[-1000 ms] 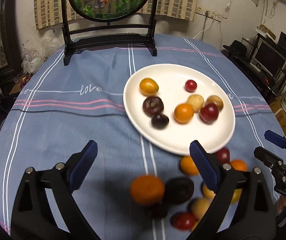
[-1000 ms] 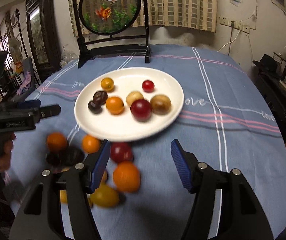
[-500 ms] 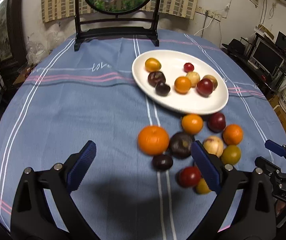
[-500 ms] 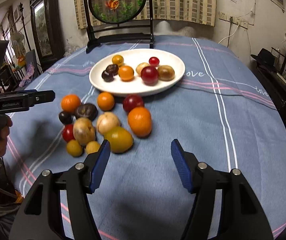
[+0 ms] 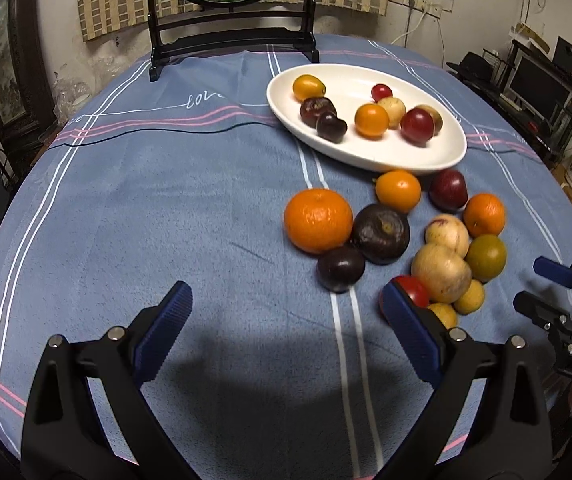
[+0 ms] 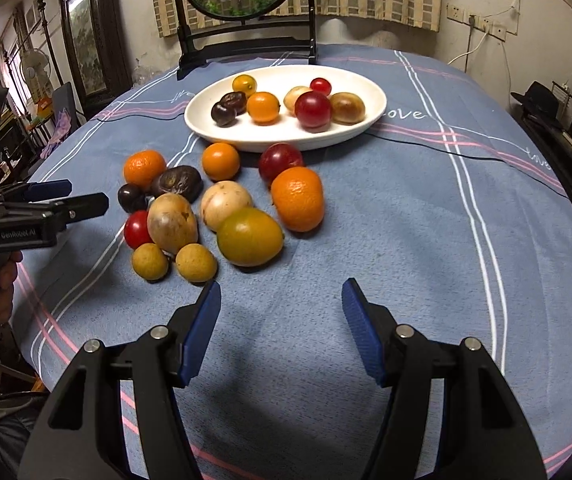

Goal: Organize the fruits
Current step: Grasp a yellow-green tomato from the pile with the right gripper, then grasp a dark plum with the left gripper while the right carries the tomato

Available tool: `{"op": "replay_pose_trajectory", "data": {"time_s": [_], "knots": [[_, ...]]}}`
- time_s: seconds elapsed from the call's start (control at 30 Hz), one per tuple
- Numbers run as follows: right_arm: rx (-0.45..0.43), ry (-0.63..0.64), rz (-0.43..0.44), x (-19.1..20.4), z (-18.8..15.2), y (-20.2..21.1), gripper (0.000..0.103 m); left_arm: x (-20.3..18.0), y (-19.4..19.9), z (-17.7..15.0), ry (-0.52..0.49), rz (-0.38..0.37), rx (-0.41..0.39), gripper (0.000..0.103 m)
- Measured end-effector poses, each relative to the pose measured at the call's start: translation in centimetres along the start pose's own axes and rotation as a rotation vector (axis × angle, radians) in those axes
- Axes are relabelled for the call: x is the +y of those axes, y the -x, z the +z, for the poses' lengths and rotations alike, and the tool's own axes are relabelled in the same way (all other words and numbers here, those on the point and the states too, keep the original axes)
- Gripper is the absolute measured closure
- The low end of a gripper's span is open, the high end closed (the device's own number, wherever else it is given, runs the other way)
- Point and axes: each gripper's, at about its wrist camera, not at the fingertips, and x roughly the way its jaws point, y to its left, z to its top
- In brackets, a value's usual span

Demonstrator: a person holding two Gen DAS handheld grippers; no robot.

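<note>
A white oval plate (image 5: 438, 156) (image 6: 286, 136) holds several small fruits. In front of it on the blue cloth lies a loose cluster of several fruits: a large orange (image 5: 318, 220) (image 6: 144, 167), a dark passion fruit (image 5: 380, 233), a dark plum (image 5: 340, 268), a red tomato (image 6: 137, 229), a green-yellow fruit (image 6: 250, 236) and another orange (image 6: 297, 198). My left gripper (image 5: 286, 312) is open and empty, short of the cluster. My right gripper (image 6: 282, 312) is open and empty, just short of the green-yellow fruit. Each gripper shows in the other's view: the left gripper (image 6: 78, 200), the right gripper (image 5: 542, 288).
A black stand with a round fish picture (image 5: 230, 40) stands at the table's far edge. The round table's blue striped cloth (image 5: 146, 200) drops off at the left and right. Furniture and electronics (image 5: 538, 84) crowd the room to the right.
Both grippers have drawn back toward the near edge of the table and lowered, so the plate and loose fruits now lie farther ahead. Both stayed open and empty.
</note>
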Motion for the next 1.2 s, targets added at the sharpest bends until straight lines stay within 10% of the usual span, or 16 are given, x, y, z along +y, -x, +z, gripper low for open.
{"op": "replay_pose_trajectory", "data": {"time_s": [0.7, 0.87, 1.2], "knots": [[0.028, -0.011, -0.026, 1.2, 2.5, -2.9, 0.04, 0.3, -1.2, -0.4, -0.007, -0.02, 0.013, 0.006], [0.038, -0.019, 0.001, 1.4, 3.2, -3.4, 0.058, 0.3, -1.6, -0.4, -0.004, -0.037, 0.025, 0.006], [0.051, -0.094, 0.025, 0.7, 3.3, -3.9, 0.059, 0.5, -2.9, 0.6, 0.057, -0.1, 0.026, 0.006]]}}
